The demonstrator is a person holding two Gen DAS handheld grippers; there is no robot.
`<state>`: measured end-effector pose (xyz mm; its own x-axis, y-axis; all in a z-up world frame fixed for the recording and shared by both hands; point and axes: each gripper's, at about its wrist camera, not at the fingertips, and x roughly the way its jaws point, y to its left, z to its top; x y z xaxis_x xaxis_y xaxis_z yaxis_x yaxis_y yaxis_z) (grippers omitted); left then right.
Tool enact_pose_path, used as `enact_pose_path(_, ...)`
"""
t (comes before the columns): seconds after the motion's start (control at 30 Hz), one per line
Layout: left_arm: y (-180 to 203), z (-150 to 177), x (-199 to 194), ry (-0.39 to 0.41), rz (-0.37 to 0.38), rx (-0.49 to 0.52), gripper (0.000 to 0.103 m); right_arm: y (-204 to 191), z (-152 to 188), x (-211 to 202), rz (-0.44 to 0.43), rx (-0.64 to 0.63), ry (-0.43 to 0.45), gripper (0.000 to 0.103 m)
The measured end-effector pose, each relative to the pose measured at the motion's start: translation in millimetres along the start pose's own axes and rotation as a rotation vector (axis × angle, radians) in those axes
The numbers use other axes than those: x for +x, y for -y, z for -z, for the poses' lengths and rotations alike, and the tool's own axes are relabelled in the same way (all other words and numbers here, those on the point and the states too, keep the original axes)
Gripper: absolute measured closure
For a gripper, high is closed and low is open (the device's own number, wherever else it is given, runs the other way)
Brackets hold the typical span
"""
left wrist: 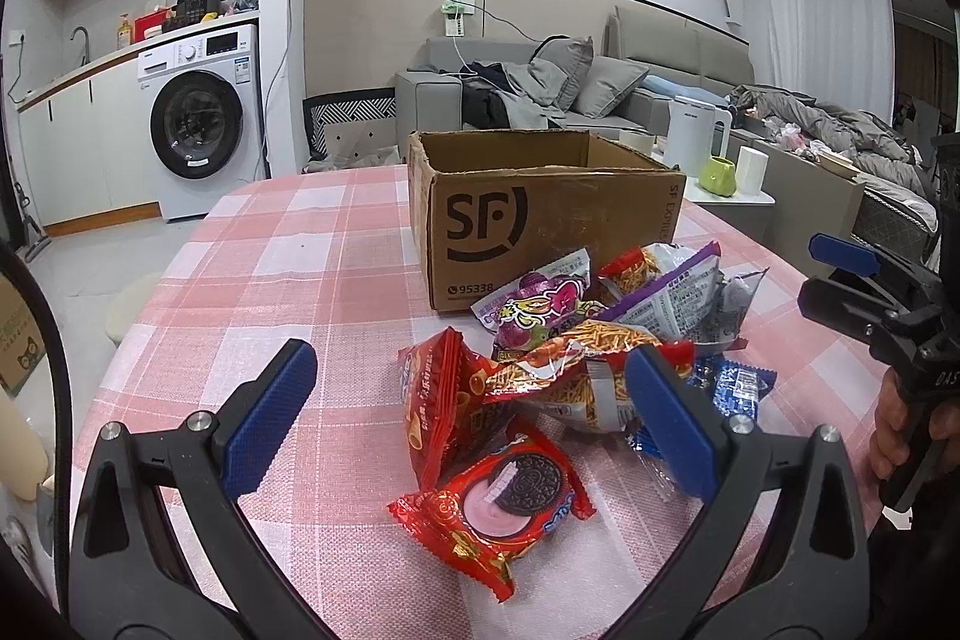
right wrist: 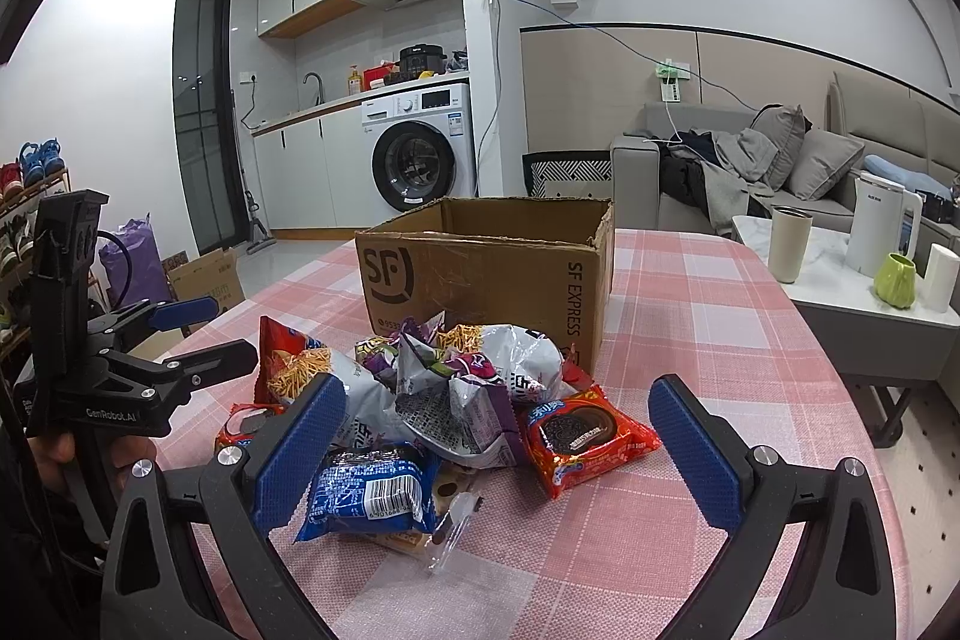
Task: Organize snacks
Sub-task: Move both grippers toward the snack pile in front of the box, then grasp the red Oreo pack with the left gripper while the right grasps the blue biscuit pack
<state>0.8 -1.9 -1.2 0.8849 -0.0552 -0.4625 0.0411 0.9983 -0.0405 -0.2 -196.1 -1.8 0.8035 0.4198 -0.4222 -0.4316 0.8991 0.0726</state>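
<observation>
I see the snack pile (right wrist: 444,400) heaped on the pink checked tablecloth (left wrist: 288,244), just in front of the open cardboard box (right wrist: 486,268); crinkled foil bags, red cookie packets (left wrist: 498,496), a blue packet (right wrist: 366,490); the heap has no single long axis; my left gripper (left wrist: 474,418) and right gripper (right wrist: 498,454) hover spread wide, empty, over it.

Black gripper (left wrist: 474,424) frames, silver screws, 2 blue ribbed fingers (left wrist: 270,418).
</observation>
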Motion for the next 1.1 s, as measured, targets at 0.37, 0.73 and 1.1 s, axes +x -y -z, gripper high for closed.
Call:
enact_pose_path(0.37, -3.9, -1.1, 4.2, -0.021, -0.006, -0.017, 0.001, -1.5, -0.9, 2.9, 0.015, -0.01, -0.017, 0.0)
enact_pose_path(0.73, -10.2, -3.3, 13.7, -0.071, 0.019, -0.038, 0.001, -1.9, -7.6, 14.7, 0.007, 0.027, -0.101, 0.0)
enact_pose_path(1.1, -9.0, -3.8, 15.8, -0.131, 0.051, 0.0, 0.001, -13.2, 1.9, 28.8, -0.089, 0.059, -0.216, 0.0)
